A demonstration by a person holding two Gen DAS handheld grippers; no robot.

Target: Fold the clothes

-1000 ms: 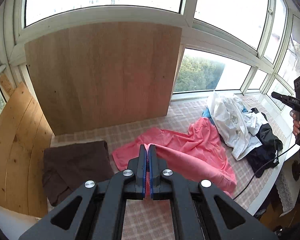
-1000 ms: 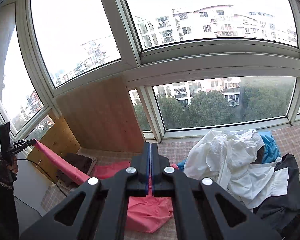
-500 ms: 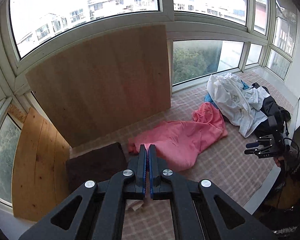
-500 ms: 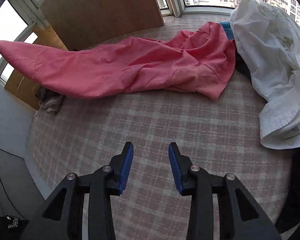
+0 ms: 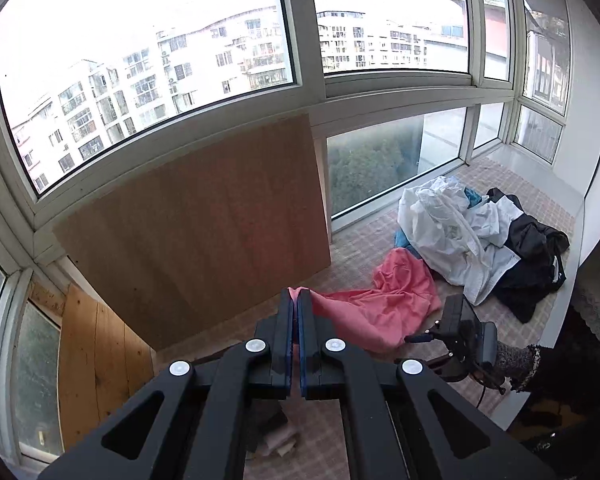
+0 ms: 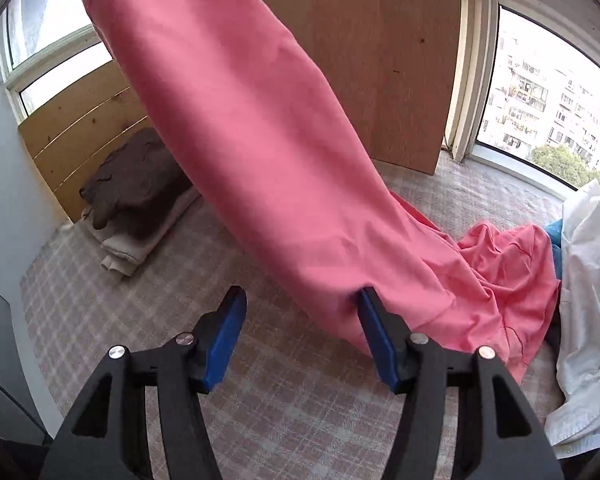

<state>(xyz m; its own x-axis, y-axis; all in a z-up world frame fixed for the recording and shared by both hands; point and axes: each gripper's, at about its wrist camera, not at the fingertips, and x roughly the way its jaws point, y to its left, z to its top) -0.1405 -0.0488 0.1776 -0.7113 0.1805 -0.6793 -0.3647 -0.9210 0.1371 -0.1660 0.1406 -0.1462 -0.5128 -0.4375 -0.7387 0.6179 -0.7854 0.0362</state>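
A pink garment (image 5: 380,312) trails from the checked cover up to my left gripper (image 5: 298,300), which is shut on one end of it and holds that end in the air. In the right wrist view the same pink garment (image 6: 260,140) hangs as a taut slope from the upper left down to the cover. My right gripper (image 6: 300,300) is low over the cover, its jaws opening. Its right fingertip (image 6: 366,300) is at the cloth's lower edge. The pads press on nothing.
A folded brown garment (image 6: 140,184) lies on a cream one by the left wall. A pile of white and dark clothes (image 5: 480,240) sits at the right. A wooden board (image 5: 204,232) leans on the windows. The checked cover (image 6: 300,420) ends at a front edge.
My right gripper let go of the pink garment, opened and dropped low toward the cover. My left gripper rose, lifting its end of the garment.
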